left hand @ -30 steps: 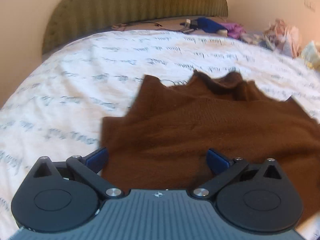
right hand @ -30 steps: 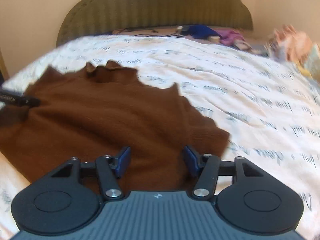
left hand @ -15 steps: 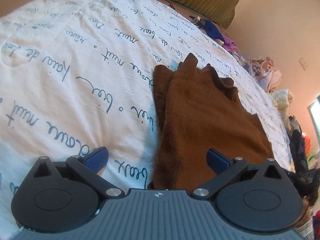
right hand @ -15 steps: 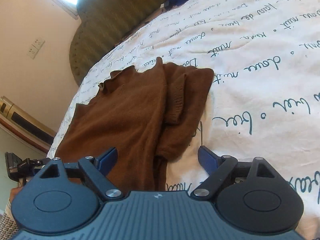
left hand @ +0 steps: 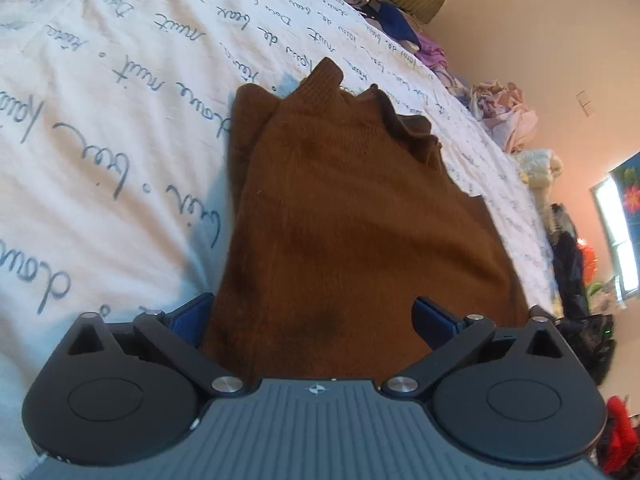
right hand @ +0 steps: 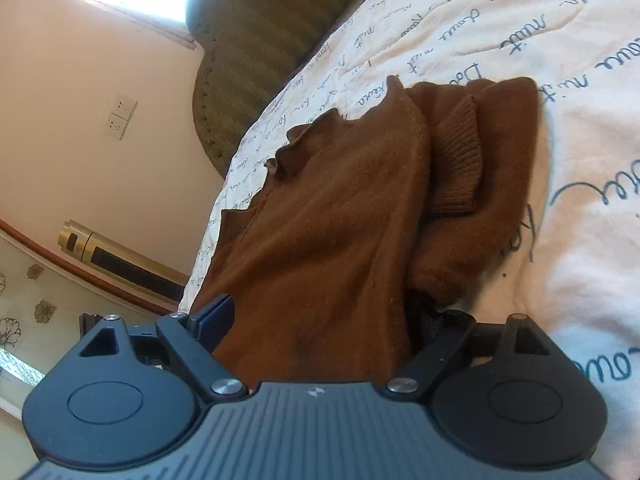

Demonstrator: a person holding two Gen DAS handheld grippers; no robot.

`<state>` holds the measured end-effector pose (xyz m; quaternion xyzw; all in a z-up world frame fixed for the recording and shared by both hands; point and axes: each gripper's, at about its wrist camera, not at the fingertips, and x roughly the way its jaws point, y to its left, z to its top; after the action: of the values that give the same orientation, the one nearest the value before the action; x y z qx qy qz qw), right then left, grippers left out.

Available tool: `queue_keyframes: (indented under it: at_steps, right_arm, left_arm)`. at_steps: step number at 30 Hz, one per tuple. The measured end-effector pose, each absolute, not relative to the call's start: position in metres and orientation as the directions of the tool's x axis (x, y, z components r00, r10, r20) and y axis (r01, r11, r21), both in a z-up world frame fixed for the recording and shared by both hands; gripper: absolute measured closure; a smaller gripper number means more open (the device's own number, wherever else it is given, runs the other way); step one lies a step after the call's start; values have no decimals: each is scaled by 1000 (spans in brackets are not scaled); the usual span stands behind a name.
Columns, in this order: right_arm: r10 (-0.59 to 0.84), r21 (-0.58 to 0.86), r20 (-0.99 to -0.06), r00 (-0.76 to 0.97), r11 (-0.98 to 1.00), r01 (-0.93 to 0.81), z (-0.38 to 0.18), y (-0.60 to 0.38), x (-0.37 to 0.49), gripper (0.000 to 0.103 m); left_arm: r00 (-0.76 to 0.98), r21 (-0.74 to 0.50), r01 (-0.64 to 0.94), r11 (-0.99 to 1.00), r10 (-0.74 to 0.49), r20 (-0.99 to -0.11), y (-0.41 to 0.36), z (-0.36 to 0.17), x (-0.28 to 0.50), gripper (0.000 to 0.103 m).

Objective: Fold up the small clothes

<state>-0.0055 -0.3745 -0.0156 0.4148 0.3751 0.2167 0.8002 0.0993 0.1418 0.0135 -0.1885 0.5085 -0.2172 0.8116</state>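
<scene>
Both grippers are seen with jaws spread wide and gripping nothing: the left gripper (left hand: pixel 312 320) and the right gripper (right hand: pixel 320 320), whose jaws have just been opening, each straddle the near hem of the brown knitted sweater (left hand: pixel 352 216), which lies on the white quilted bedspread printed with script (left hand: pixel 100 128). Soft, light, limp handling is judged likely, so the hem corners or folded sleeve (right hand: pixel 460 168) are suggested as holds. Bare bedspread is left beyond; the bed edge is close beside the sweater.

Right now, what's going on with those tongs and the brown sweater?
Left tongs open, astride the sweater's near edge. Right tongs open, just widened, same sweater between them, not gripped. Sweater on the bedspread, sleeves folded in. Nothing in the way.
</scene>
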Motion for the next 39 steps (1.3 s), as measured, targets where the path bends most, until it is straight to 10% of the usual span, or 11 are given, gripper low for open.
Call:
queue_keyframes:
  at_steps: [4, 7, 9, 10, 39]
  right_arm:
    - [624, 816, -416, 662, 577, -32, -16, -365, -4, 14]
    - [597, 775, -451, 663, 631, -41, -12, -344, 5, 18]
    - [574, 733, -490, 656, 679, -47, -8, -330, 9, 79]
    - [550, 704, -532, 644, 709, -23, -8, -325, 11, 92]
    - [535, 605, -580, 614, 788, -114, 50, -336, -120, 95]
  left_arm:
    - [435, -378, 175, 909, -416, -799, 118, 20, 96, 23]
    - [480, -245, 195, 950, -310, -821, 96, 26, 98, 69]
    - [490, -229, 203, 952, -301, -818, 90, 27, 98, 85]
    - [501, -214, 206, 955, -291, -815, 87, 27, 97, 90]
    - [336, -541, 204, 816, -577, -744, 151, 47, 4, 93]
